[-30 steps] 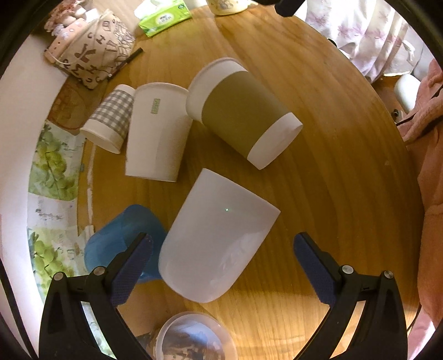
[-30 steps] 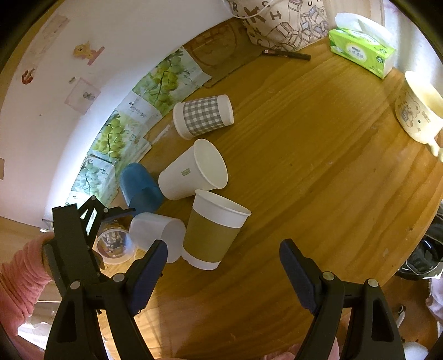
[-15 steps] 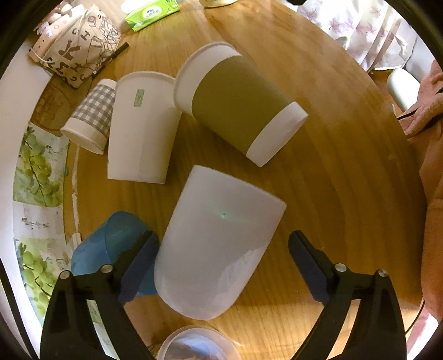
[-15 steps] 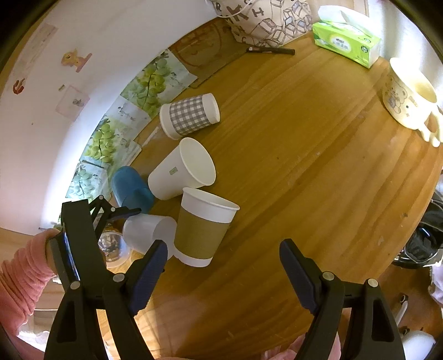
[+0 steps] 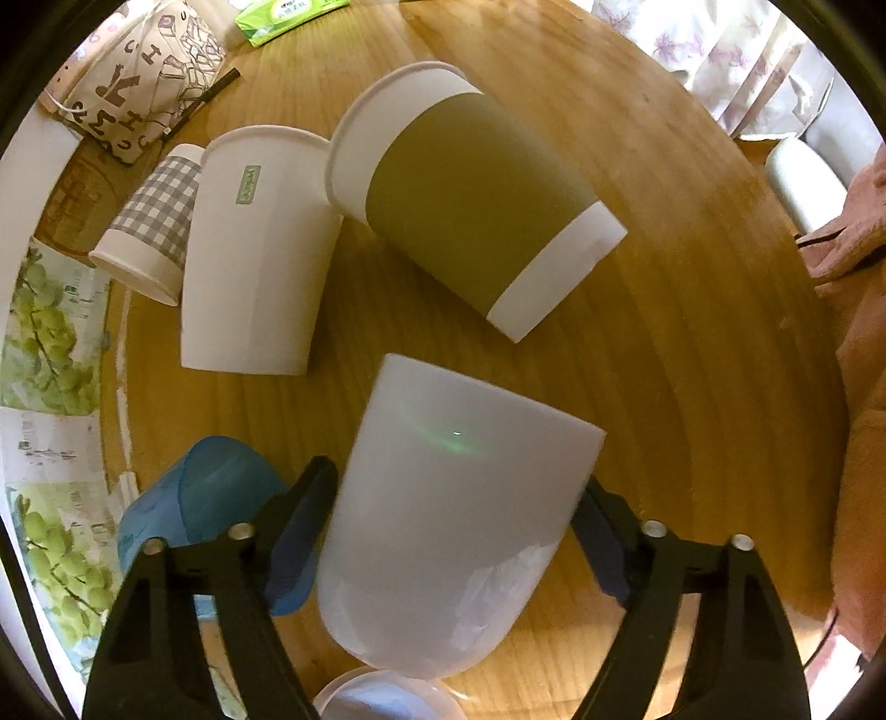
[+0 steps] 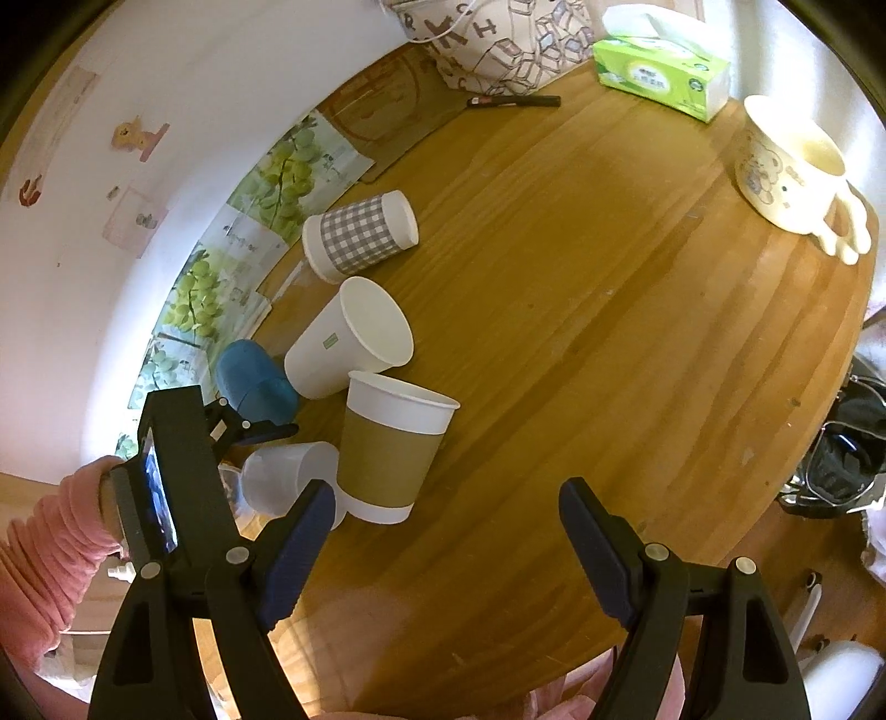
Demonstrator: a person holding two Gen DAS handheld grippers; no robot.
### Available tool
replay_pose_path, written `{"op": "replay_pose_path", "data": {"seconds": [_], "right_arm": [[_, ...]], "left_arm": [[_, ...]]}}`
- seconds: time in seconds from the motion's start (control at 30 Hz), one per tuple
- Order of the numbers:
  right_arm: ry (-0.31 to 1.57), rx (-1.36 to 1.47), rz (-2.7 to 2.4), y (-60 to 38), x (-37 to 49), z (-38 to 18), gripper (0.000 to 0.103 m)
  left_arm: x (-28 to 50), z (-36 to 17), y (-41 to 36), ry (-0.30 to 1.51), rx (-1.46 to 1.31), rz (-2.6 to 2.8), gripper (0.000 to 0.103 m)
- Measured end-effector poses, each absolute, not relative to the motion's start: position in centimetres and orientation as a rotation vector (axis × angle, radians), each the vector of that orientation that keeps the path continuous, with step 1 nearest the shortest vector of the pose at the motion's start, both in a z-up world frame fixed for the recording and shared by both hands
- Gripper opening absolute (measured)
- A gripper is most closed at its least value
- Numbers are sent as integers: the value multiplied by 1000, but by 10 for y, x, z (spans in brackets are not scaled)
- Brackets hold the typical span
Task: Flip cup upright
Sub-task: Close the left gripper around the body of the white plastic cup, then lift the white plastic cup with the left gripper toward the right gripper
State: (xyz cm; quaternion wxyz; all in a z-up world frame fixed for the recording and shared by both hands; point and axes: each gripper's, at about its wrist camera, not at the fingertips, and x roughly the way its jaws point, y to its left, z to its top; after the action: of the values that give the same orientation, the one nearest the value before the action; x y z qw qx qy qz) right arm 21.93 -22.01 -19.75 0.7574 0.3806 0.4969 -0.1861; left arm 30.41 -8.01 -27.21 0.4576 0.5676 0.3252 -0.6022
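A translucent white plastic cup (image 5: 448, 520) lies on its side on the round wooden table (image 5: 692, 343), rounded base toward me. My left gripper (image 5: 454, 531) is open and straddles it, one pad on each side close to its wall. The cup also shows in the right wrist view (image 6: 288, 482), partly behind my right gripper's finger (image 6: 293, 554). My right gripper (image 6: 443, 548) is open and empty above the table's near edge. The left gripper (image 6: 249, 429) shows at the left of that view.
A brown-sleeved paper cup (image 5: 470, 205), a plain white paper cup (image 5: 255, 255), a checked cup (image 5: 155, 227) and a blue cup (image 5: 205, 509) crowd around it. A clear lid (image 5: 382, 698) lies near me. A patterned bag (image 6: 498, 39), tissue box (image 6: 659, 72) and cream bowl (image 6: 786, 160) stand further off.
My left gripper has moved forward and down, so the white plastic cup now sits between its pads. The right gripper has drifted only slightly.
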Motion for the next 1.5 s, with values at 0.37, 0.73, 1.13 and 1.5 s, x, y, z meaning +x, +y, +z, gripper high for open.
{"op": "replay_pose_path", "data": {"seconds": [0.37, 0.73, 1.13, 1.5], "right_arm": [[1064, 854, -419, -219, 205, -194, 84], [1036, 872, -418, -216, 190, -189, 84], [999, 869, -363, -212, 182, -180, 84], [1015, 816, -216, -210, 193, -179, 84]], "left_arm": [[315, -273, -86, 865, 1361, -1436, 79], [356, -274, -87, 1109, 1194, -1306, 78], [372, -264, -74, 1306, 962, -1166, 77], [370, -250, -41, 1428, 701, -1015, 77]]}}
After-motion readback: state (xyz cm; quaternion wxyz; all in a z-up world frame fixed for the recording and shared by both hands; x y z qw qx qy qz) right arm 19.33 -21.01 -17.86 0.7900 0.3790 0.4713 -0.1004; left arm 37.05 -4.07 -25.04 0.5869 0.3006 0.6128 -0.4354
